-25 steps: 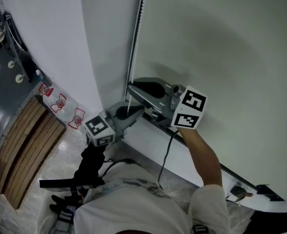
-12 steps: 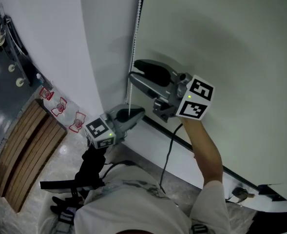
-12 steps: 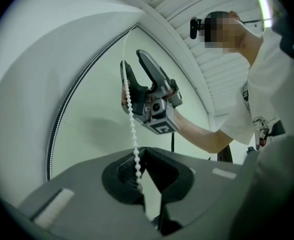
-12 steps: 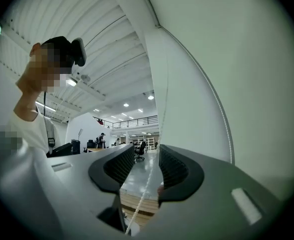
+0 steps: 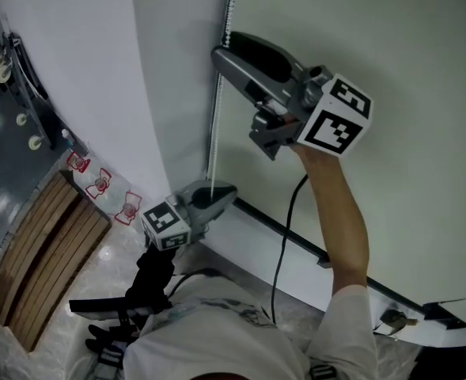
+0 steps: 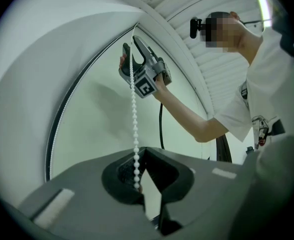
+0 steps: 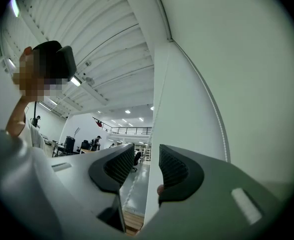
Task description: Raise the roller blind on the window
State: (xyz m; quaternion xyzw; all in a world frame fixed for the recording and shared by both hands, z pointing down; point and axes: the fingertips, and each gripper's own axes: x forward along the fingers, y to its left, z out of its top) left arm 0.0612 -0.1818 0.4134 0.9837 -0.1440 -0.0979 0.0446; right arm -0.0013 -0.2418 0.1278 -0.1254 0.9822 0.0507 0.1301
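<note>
Hand-over-hand pull on the cord, mid-cycle. Roller blind [image 5: 391, 38] covers the whole window area in head view; its lower edge appears to be the dark bar [image 5: 280, 226] low near the sill, so by my estimate the blind is mostly down and most of the raise remains. Bead chain [image 5: 215, 133] runs straight down the blind's left edge. Left gripper [image 5: 217, 192] sits low on that chain. In the left gripper view the beads run straight into the pads and stop there, line taut above, so the jaws are clamped on the chain. Right gripper [image 5: 221, 46] is raised well above the left one, just beside the chain. In the right gripper view its ribbed pads stand apart with only the room visible between them, so it is released and carries nothing. Step in hand: right reaches up for a fresh grip while left holds tension. Next move calls for centring the strand between the right pads, closing firmly on the beads, then freeing left before pulling down. Risk: pads missing the thin strand.
</note>
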